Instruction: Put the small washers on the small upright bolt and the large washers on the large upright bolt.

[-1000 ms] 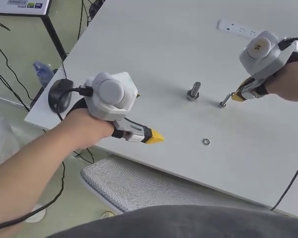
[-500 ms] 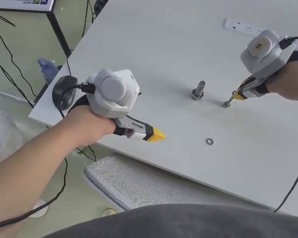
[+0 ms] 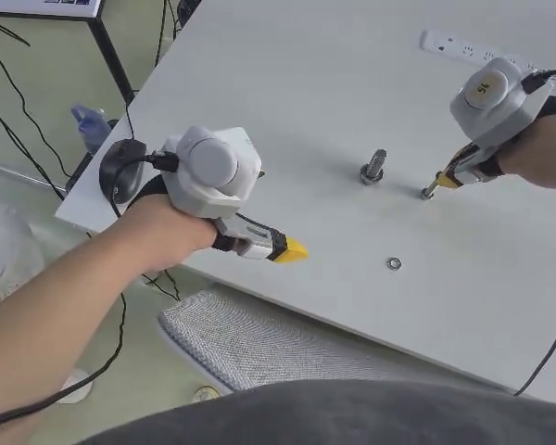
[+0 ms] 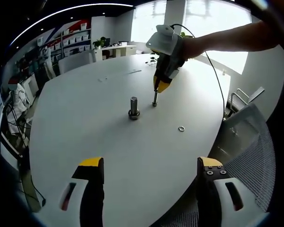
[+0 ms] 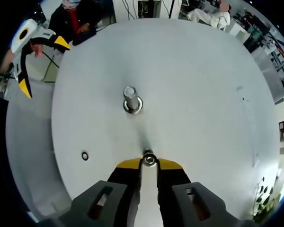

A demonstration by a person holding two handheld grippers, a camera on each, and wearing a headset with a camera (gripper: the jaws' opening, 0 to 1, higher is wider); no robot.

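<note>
The left gripper (image 3: 294,250) hangs released over the table's (image 3: 287,83) near-left edge. The right gripper's (image 5: 149,164) narrowed tips flank the small bolt (image 3: 429,192); whether they grasp it cannot be told. A washer (image 3: 394,264) lies nearer.

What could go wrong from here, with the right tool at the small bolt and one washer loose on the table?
1. The tips of the right tool flank the top of the small bolt; a sideways pull might tip it.
2. The large bolt stands close by and could be knocked.
3. The loose washer lies flat on the table; the open left tool may push it rather than lift it.
</note>
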